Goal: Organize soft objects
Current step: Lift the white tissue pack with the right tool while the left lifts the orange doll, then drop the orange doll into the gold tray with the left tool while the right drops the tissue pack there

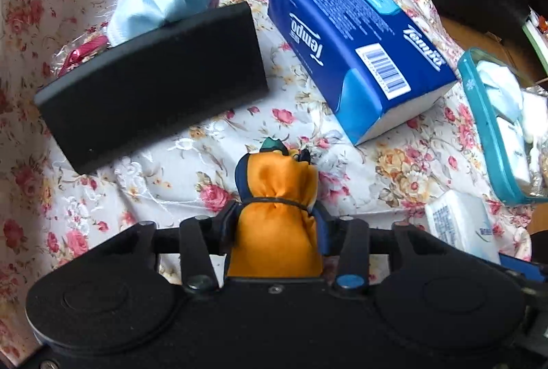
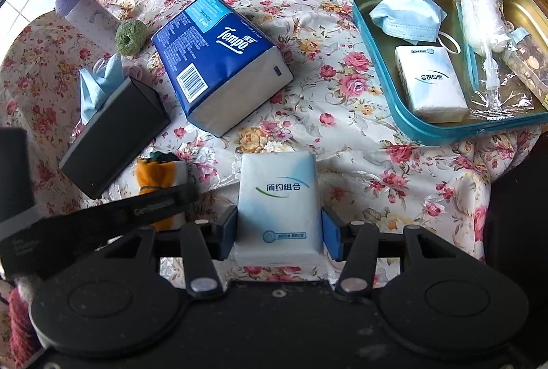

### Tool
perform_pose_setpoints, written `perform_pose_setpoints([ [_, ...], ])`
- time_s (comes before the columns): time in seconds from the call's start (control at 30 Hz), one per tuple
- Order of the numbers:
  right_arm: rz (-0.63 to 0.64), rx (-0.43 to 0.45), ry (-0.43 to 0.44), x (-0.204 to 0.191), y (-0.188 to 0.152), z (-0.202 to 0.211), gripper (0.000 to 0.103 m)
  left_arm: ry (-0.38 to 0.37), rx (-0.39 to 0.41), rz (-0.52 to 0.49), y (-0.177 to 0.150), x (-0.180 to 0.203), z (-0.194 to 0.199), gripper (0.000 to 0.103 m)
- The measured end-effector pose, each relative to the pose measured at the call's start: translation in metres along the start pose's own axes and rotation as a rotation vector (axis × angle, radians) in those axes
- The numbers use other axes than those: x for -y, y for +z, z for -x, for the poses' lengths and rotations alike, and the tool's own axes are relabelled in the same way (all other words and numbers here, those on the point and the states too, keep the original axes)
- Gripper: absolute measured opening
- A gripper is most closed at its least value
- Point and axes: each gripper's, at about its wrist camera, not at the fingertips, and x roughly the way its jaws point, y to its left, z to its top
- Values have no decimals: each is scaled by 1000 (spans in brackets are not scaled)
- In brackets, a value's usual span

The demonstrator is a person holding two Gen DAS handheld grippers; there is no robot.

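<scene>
The lower half of each view is blocked by the gripper body. The left gripper [image 1: 279, 214] is seen clamped on an orange satin pouch tied with a dark band [image 1: 274, 197]; its base is hidden. The right gripper [image 2: 279, 225] is closed on a white pocket tissue pack [image 2: 279, 197] near the front edge of the flowered tablecloth [image 2: 342, 115]. Open cloth is noted between the blue Tempo tissue brick [image 2: 219, 60] and the teal-rimmed metal tray [image 2: 411, 125]. Two white packs are counted, one in the tray [image 2: 431, 84]; two pale blue face masks, one in the tray [image 2: 407, 12], one [image 2: 97, 84] half hidden behind a black box [image 2: 113, 129].
</scene>
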Motion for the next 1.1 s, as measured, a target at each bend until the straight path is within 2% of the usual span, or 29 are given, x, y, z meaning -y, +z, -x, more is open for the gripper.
perform_pose_setpoints([
  [0.13,2,11,-4,-1,-1,2,51,-15,13,59,6,-11,18,44],
  [0.23,9,22,-4,-2,-2,6,51,-2,50,65,9,-13,35,44],
  [0.47,25,48,39,-3,-6,19,51,-25,105,55,12,-6,63,44],
  [0.67,-3,38,85,6,-8,30,50,-16,89,20,9,8,63,44],
  [0.83,-22,52,90,17,-4,45,51,-1,49,-18,4,23,58,44],
  [1.0,-55,114,89,41,7,70,51,-11,36,-84,7,52,59,44],
  [1.1,-80,177,53,62,17,90,51,-35,39,-121,15,76,62,44],
])
